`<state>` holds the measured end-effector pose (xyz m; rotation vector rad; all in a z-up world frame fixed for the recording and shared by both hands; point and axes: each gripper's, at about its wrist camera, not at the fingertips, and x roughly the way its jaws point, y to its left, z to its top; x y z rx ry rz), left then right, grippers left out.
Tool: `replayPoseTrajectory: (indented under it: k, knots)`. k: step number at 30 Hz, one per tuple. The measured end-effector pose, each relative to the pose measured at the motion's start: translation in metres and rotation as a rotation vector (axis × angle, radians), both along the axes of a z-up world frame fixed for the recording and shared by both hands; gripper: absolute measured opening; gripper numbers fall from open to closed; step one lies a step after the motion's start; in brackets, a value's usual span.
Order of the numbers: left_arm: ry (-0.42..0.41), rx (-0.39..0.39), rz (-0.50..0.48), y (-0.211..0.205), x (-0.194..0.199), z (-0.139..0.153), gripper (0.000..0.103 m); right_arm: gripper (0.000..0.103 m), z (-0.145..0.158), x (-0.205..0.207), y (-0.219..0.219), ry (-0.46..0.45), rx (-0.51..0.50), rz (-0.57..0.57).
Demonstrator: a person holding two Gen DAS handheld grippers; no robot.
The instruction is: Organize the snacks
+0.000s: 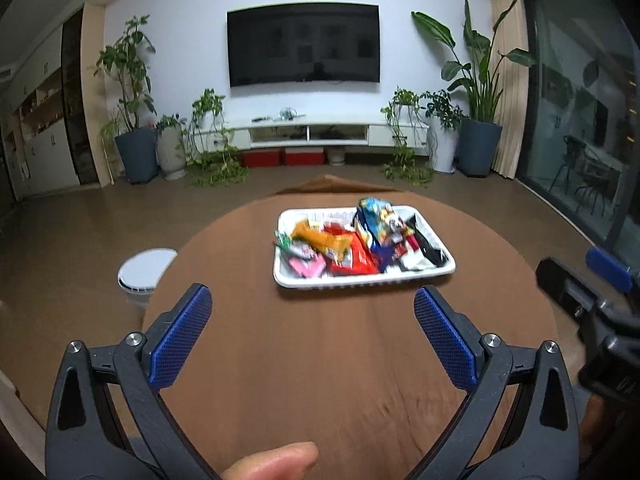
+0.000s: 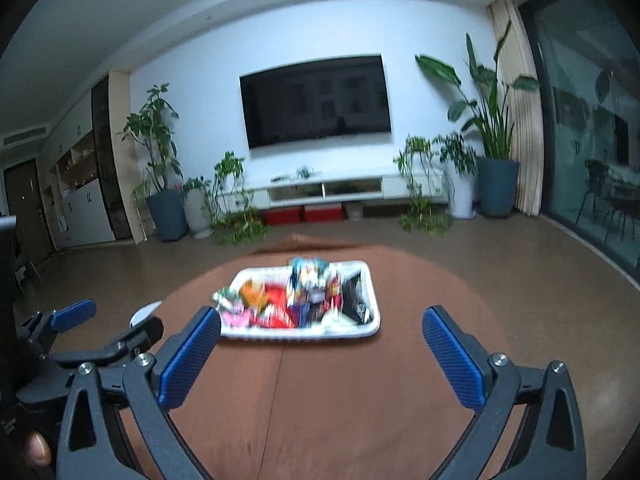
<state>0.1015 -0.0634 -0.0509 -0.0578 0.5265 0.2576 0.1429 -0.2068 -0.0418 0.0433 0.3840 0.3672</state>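
Note:
A white tray (image 1: 412, 276) sits on the round brown table (image 1: 320, 360), filled with several snack packets: an orange one (image 1: 320, 238), a red one (image 1: 354, 258), a blue one (image 1: 372, 216) and a black one (image 1: 426, 242). My left gripper (image 1: 312, 304) is open and empty, held above the table short of the tray. My right gripper (image 2: 322, 324) is open and empty, also short of the tray (image 2: 360, 330). The right gripper shows at the right edge of the left wrist view (image 1: 576, 280); the left gripper shows at the left of the right wrist view (image 2: 108, 320).
A white round bin (image 1: 144, 270) stands on the floor left of the table. Beyond the table are a TV cabinet (image 1: 312, 134), a wall TV (image 1: 304, 44), potted plants (image 1: 132, 120) and a glass door (image 1: 580, 120) at right.

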Motion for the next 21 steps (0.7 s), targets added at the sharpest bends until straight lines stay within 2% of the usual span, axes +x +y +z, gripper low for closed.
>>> replayPoseTrajectory:
  k: [10,21]
  knots:
    - [0.054,-0.026,0.003,0.002,-0.004,-0.024,0.103,0.103,-0.037,-0.003,-0.006,0.085,0.003,-0.054]
    - [0.097,-0.062,0.03,0.017,-0.001,-0.042,0.103,0.103,-0.052,0.0,-0.008,0.142,-0.02,-0.093]
